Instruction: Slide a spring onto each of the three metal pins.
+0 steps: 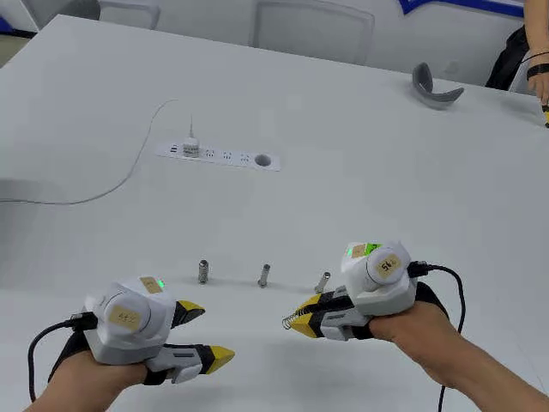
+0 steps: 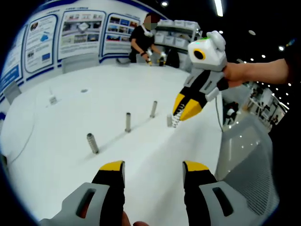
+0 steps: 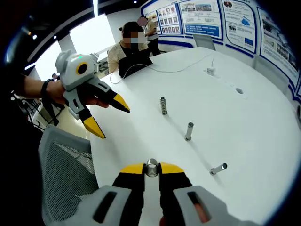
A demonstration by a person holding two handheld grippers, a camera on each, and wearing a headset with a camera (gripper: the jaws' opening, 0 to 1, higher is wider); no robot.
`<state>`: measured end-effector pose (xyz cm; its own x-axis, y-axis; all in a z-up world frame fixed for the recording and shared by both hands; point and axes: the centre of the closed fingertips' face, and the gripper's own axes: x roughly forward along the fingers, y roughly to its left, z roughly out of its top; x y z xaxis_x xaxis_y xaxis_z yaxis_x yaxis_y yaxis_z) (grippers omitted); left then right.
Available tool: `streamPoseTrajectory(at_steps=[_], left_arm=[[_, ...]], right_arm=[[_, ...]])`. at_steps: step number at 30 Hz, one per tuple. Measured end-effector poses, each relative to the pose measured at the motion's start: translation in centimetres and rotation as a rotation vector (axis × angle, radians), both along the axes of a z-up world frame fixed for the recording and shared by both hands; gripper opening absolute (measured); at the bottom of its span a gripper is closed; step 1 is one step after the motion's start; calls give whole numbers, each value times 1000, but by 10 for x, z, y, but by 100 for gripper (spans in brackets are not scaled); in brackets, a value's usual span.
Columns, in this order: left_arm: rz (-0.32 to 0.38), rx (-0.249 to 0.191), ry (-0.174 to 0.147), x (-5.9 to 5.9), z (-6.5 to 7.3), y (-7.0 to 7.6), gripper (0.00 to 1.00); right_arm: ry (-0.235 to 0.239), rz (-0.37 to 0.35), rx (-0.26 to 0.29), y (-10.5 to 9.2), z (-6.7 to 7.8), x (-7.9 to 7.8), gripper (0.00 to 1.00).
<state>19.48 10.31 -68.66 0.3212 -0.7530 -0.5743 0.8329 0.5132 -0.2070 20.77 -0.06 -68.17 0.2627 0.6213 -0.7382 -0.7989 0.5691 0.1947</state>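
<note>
White tabletop (image 1: 360,197) in the head view, with three metal pins standing in a row near its front edge. The left pin (image 1: 203,271) is wrapped in coils. The middle pin (image 1: 264,275) and the right pin (image 1: 322,281) are bare. The right gripper (image 1: 294,323) is clenched on a spring (image 1: 286,322). The spring pokes from the yellow tips just beside the right pin, below and left of it, not touching. The left gripper (image 1: 208,331) hovers at lower left, jaws spread, holding nothing. A power strip (image 1: 219,155) lies farther back.

Left gripper view: its own yellow-tipped jaws stand apart at the bottom, with the three pins beyond. The right gripper (image 2: 187,107) comes in from the right. The spring (image 2: 174,120) hangs at its tips, close to the right pin (image 2: 153,108).

Right gripper view: the spring (image 3: 151,166) is seen end-on, pinched between this gripper's own closed jaws. The left pin (image 3: 163,105) stands farthest, the right pin (image 3: 217,168) nearest. The left gripper (image 3: 112,118) is at left, jaws parted.
</note>
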Motion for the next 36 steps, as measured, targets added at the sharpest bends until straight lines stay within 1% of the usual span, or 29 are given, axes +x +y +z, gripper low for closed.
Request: streamPoseTrajectory(at_steps=[4, 5, 7, 10, 13, 16, 19, 22, 26, 27, 29, 31, 36], left_arm=[[22, 2, 1, 3, 1, 5, 53], [22, 3, 2, 3, 1, 5, 54], [28, 10, -4, 4, 1, 7, 56], [39, 11, -5, 5, 2, 9, 58], [58, 12, -7, 8, 2, 13, 59], [72, 7, -6, 10, 2, 15, 61], [79, 13, -6, 13, 0, 19, 63], [96, 9, -4, 17, 1, 23, 63], [108, 7, -2, 20, 1, 27, 64], [105, 12, 1, 19, 0, 27, 64], [104, 22, -1, 19, -1, 29, 66], [111, 19, 2, 20, -1, 31, 66], [124, 16, 7, 22, -2, 34, 66]], right_arm=[[1, -41, 6, -4, 0, 14, 12], [-9, -57, 6, -6, 0, 20, 12], [-13, -76, 15, -8, 2, 28, 12], [-9, -103, 20, -11, 1, 39, 12], [-6, -114, 17, -12, 0, 47, 12], [-14, -124, 11, -13, -1, 55, 12], [-4, -149, 23, -13, -3, 63, 12], [2, -162, 30, -11, -4, 70, 12], [16, -158, 49, -6, -5, 76, 12], [10, -152, 48, -5, -5, 79, 12], [8, -138, 33, -3, -7, 81, 12], [7, -133, 30, -3, -9, 85, 12], [0, -112, 19, 2, -8, 91, 12]])
